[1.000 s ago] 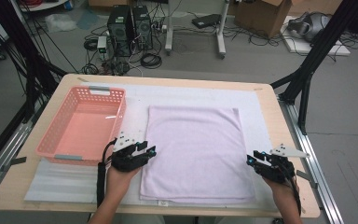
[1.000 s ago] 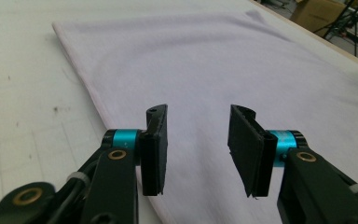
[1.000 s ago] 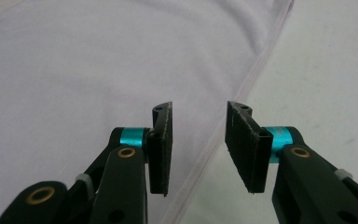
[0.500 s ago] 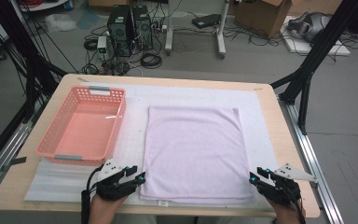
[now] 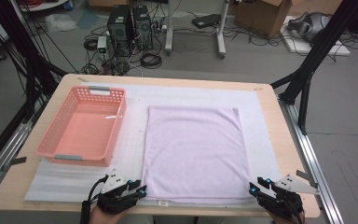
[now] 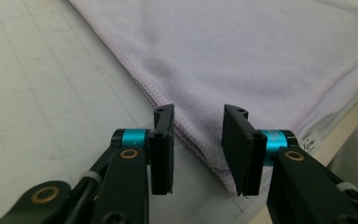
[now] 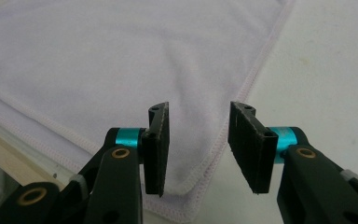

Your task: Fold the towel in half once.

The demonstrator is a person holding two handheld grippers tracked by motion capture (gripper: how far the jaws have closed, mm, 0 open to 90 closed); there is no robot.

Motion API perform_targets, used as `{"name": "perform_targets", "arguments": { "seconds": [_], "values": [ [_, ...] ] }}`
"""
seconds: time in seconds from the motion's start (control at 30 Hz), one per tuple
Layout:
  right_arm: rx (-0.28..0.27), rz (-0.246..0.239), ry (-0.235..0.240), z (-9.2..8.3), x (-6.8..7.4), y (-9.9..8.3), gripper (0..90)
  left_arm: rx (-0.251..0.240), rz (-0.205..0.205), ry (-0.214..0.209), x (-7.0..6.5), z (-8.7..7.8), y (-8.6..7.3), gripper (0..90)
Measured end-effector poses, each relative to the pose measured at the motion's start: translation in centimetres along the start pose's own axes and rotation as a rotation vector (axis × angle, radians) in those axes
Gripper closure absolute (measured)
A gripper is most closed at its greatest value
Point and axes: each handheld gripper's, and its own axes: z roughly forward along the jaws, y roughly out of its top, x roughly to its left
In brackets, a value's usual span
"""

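1. So, both grippers have slid back to the towel's [image 5: 193, 154] near corners since a second ago; it lies flat on the mat [image 5: 135, 154] right of the pink basket [image 5: 81, 126].
2. Left gripper [image 6: 198, 140]: jaws have just been closing, straddling the hem, not pinching yet.
3. Right gripper [image 7: 198, 140]: jaws apart over its corner, nothing grasped.
4. We reckon a corner pickup for folding comes next.

Light wood tabletop [image 5: 279, 140], rounded corners. A white gridded mat [image 5: 135, 158] covers most of it, leaving bare wood along the edges. On the mat: pink plastic basket [image 5: 81, 126] toward the left edge, lilac towel [image 5: 193, 154] spread flat at centre, its near hem probably reaching the mat's near edge.
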Motion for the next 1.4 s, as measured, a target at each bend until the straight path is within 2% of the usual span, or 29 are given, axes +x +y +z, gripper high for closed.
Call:
{"name": "perform_targets", "arguments": {
  "seconds": [0.13, 0.23, 0.33, 0.43, 0.63, 0.87, 0.97, 1.03, 1.17, 1.23, 1.3, 1.4],
  "values": [
    [0.005, 0.001, 0.001, 0.2, -0.1, 0.0, 57.9, 0.012, 0.043, 0.028, -0.4, 0.2, 0.1, 77.8],
    [0.007, 0.000, 0.003, 0.3, -0.2, -0.1, 57.8, -0.005, 0.055, 0.034, -0.5, 0.1, 0.1, 82.6],
    [0.009, 0.005, 0.003, 0.3, -0.3, -0.1, 57.9, -0.020, 0.064, 0.024, -0.6, -0.1, 0.2, 85.3],
    [0.010, 0.004, 0.005, 0.3, -0.3, -0.1, 57.8, -0.057, 0.071, 0.012, -0.7, -0.4, 0.4, 86.6],
    [0.009, 0.007, 0.000, 0.3, -0.3, -0.1, 57.2, -0.091, 0.054, -0.009, -0.5, -0.8, 0.6, 86.8],
    [0.012, 0.010, 0.002, 0.4, -0.3, -0.1, 57.2, -0.089, 0.050, -0.020, -0.6, -0.7, 0.6, 87.3],
    [0.021, 0.046, -0.019, 0.2, -0.7, -0.2, 57.6, -0.089, 0.042, -0.021, -0.5, -0.7, 0.6, 87.3],
    [0.025, 0.069, -0.011, 0.1, -1.0, -0.3, 61.1, -0.094, 0.034, -0.023, -0.4, -0.8, 0.6, 87.3],
    [0.055, 0.060, 0.016, 0.5, -0.8, -0.4, 67.7, -0.097, 0.018, -0.029, -0.3, -1.1, 0.6, 87.5],
    [0.099, 0.051, 0.018, 1.1, -0.5, -0.6, 71.3, -0.097, 0.011, -0.034, -0.2, -1.2, 0.6, 87.5],
    [0.144, 0.067, 0.027, 1.7, -0.6, -0.9, 73.1, -0.097, 0.008, -0.039, -0.1, -1.2, 0.5, 87.5],
    [0.138, 0.075, 0.028, 1.6, -0.8, -1.0, 81.1, -0.097, 0.002, -0.045, -0.1, -1.2, 0.5, 87.7]
  ]
}}
